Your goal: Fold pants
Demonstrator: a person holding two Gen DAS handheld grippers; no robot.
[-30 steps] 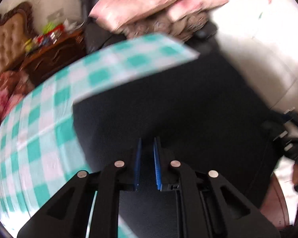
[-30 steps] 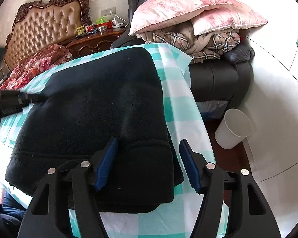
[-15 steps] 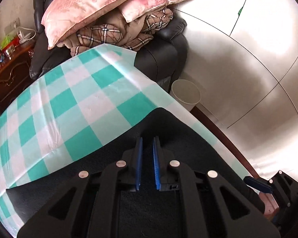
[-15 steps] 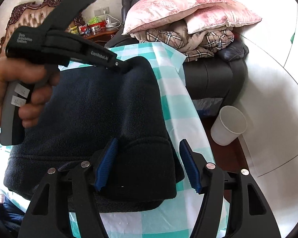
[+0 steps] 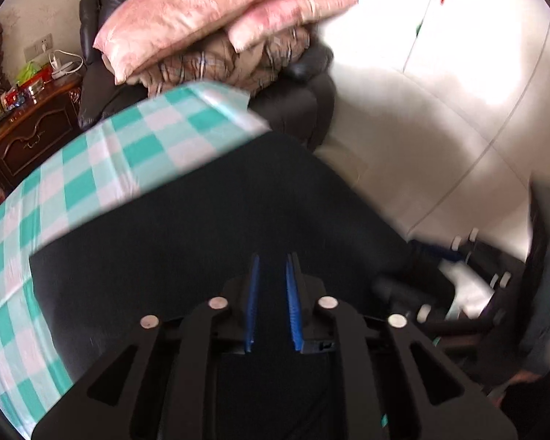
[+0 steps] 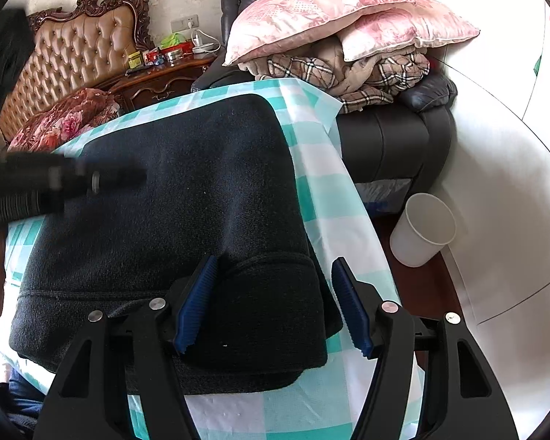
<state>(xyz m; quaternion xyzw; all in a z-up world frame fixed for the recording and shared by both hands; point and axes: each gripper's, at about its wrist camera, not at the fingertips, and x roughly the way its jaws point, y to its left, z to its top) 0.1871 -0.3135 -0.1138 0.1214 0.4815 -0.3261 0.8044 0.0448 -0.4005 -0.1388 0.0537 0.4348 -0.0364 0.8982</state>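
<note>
The pants (image 6: 172,227), a thick dark fleece garment, already lie folded into a compact, roughly rectangular bundle on the surface (image 6: 333,183), which wears a glossy teal-and-white checked cloth; the ribbed waistband or cuff edge sits at the bundle's near end, doubled over into a plump roll. By the look of it the fold itself is largely made, and the step in hand is letting go and tidying. The left gripper (image 5: 273,304) hovers over the bundle's middle, and its jaws have just been opening: the blue pads now stand a narrow slot apart, with nothing visibly pinched between them, only dark fabric underneath. In the right wrist view that same tool shows as a blurred black bar above the bundle's far-left part. The right gripper (image 6: 271,304) is poised over the bundle's near right corner, its jaws spread wide to either side of the rolled edge without pressing on it; whether the ribbed blue pads brush the fleece cannot be told. The next move probably calls for either a final half-fold, with the right jaws closing on that thick rolled edge, or simply flattening and squaring the bundle; the fleece is bulky and springy, so a firm, deep bite would be needed. Beyond the bundle's right side stands a white plastic bin (image 6: 423,229).
</note>
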